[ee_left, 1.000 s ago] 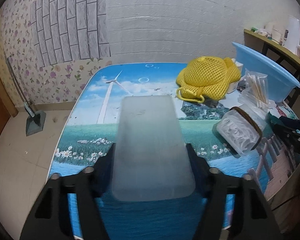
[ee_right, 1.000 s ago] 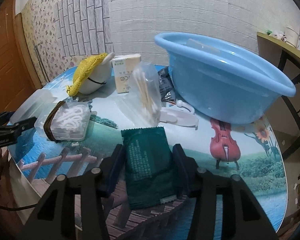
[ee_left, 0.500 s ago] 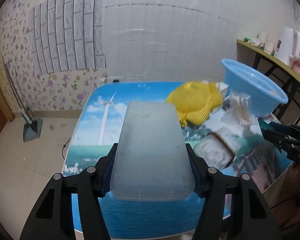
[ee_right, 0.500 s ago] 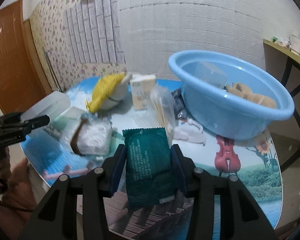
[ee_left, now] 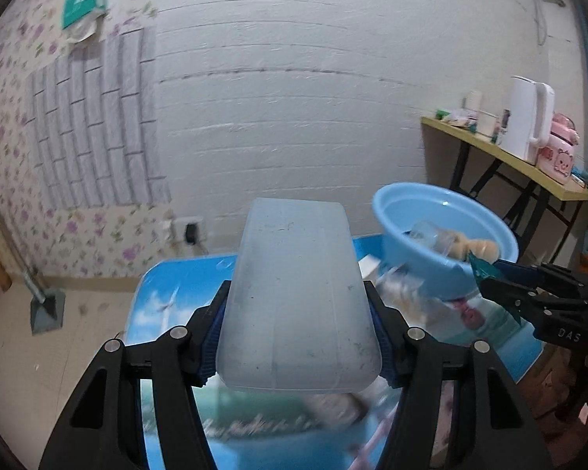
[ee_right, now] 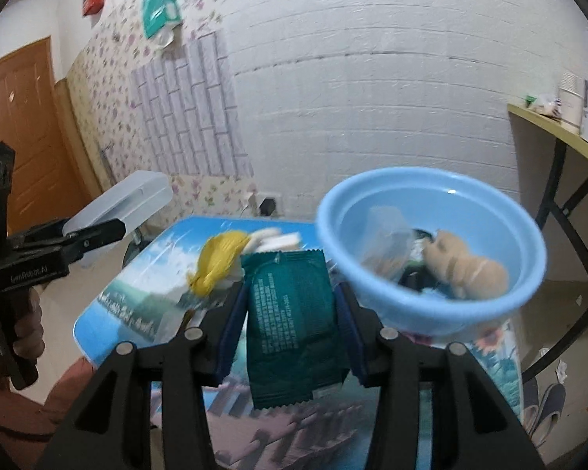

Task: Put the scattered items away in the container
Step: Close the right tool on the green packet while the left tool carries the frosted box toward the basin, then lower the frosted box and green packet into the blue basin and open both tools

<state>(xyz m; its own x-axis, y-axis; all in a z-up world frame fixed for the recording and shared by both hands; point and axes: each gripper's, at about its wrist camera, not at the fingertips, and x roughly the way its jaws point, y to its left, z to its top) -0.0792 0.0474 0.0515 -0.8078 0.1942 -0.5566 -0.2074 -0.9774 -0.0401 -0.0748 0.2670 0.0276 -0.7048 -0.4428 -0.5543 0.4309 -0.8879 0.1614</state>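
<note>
The round light-blue plastic basin lies ahead and right of both jaws; the right gripper, clamping a dark-green foil sachet, is nearer than the left gripper, clamping a translucent plastic box.

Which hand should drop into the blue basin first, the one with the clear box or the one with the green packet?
Right, probably. Its tongs hold the green packet right beside the blue basin. The left tongs, clamped on the clear box, sit farther over, with the basin off to their right.
</note>
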